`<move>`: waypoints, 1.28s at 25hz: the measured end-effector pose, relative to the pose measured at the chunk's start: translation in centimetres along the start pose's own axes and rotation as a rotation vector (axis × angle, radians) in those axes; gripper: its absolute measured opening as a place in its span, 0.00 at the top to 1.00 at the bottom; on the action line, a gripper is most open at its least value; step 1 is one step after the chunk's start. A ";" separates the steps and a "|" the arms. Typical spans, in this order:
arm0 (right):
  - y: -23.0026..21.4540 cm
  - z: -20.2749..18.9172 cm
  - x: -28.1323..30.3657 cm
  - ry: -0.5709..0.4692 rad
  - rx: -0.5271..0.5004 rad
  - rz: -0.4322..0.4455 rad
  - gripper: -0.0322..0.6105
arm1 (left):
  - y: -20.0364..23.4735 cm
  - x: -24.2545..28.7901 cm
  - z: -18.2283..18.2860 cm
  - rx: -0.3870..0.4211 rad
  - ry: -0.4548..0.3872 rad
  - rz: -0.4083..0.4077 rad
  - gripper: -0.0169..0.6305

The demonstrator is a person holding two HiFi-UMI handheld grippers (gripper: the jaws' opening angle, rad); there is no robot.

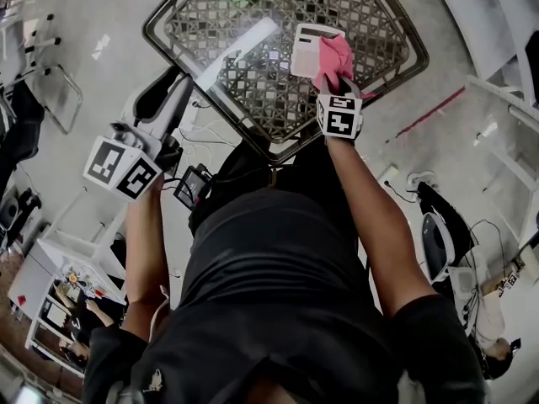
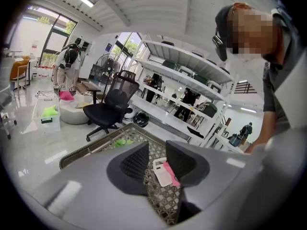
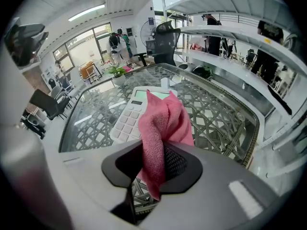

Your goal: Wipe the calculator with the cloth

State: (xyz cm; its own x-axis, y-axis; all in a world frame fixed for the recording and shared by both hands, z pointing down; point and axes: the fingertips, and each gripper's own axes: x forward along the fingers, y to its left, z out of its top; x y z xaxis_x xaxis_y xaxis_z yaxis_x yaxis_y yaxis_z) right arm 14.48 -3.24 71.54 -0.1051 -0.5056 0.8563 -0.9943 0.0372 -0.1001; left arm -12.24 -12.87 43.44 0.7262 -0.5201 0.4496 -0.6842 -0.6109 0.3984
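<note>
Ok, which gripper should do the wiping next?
Right, probably. The right gripper has its jaws shut on the cloth, which is already at the calculator. The left gripper is open, empty and held well back from it.

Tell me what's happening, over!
Right gripper shut on cloth, at the calculator. Left gripper open, empty, off to the side. Nothing in the way.

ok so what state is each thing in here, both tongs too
left tongs: open, empty
right tongs: shut on the cloth
cloth: bunched, clamped, hanging over the calculator
calculator: flat, face up on the glass table, partly covered by the cloth
</note>
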 end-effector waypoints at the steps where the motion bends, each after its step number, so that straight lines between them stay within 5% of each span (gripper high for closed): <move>1: 0.2 0.1 0.1 0.001 -0.006 -0.001 0.82 | -0.1 0.0 -0.1 -0.001 0.001 0.000 0.71; 10: 4.7 0.6 1.0 -0.005 -0.192 0.093 0.82 | -0.6 0.0 -0.5 0.002 0.004 -0.005 0.71; 32: 9.4 -0.7 1.2 0.106 -0.359 0.289 0.82 | 0.3 -0.6 0.0 -0.008 -0.021 -0.004 0.71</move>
State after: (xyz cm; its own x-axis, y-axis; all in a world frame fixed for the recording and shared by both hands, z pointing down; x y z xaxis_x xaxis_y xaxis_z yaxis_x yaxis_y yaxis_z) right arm 5.01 -2.87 72.00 -0.3616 -0.3404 0.8680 -0.8656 0.4684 -0.1769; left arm -12.90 -12.72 43.31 0.7301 -0.5303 0.4309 -0.6817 -0.6084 0.4062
